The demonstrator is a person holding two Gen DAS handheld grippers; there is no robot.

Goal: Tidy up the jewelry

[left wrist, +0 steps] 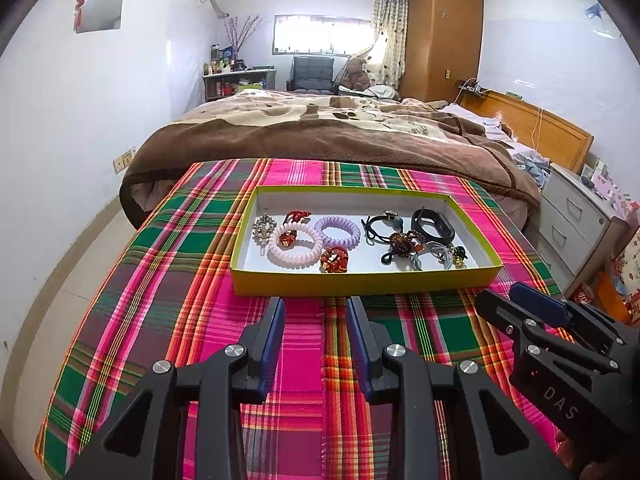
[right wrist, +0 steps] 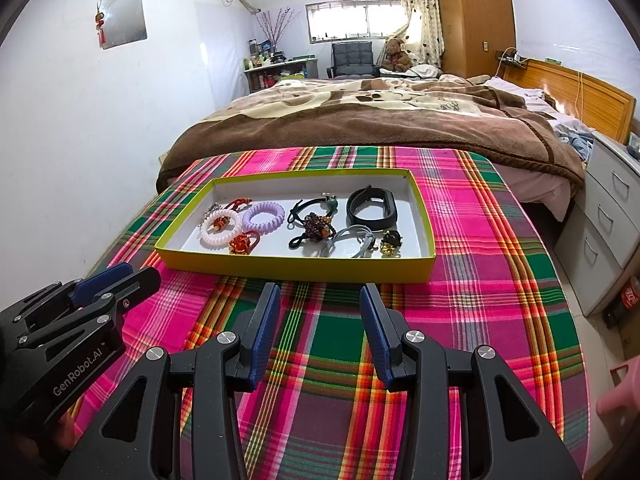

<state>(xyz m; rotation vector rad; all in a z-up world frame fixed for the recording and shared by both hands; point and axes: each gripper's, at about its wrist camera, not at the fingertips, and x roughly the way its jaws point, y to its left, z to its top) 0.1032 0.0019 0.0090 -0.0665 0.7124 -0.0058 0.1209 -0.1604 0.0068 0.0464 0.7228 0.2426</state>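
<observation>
A yellow-green tray point(left wrist: 360, 280) point(right wrist: 296, 270) stands on the plaid cloth and holds several pieces. A pink coil band point(left wrist: 296, 245) point(right wrist: 221, 232), a purple coil band point(left wrist: 337, 232) point(right wrist: 263, 215) and red-gold charms point(left wrist: 334, 260) point(right wrist: 240, 245) lie at its left. A black wristband point(left wrist: 434, 223) point(right wrist: 372, 206), a brown bead piece point(left wrist: 404, 240) point(right wrist: 316, 224) and grey ties point(left wrist: 434, 254) point(right wrist: 352, 242) lie at its right. My left gripper point(left wrist: 316, 304) is open and empty, just short of the tray's near wall. My right gripper point(right wrist: 320, 292) is open and empty, beside the left gripper point(right wrist: 116, 280).
The plaid cloth point(left wrist: 304, 360) covers a table that ends against a bed with a brown blanket point(left wrist: 320, 132). White drawers point(right wrist: 612, 216) stand to the right. A white wall runs along the left. The right gripper point(left wrist: 520, 304) shows at the left wrist view's right edge.
</observation>
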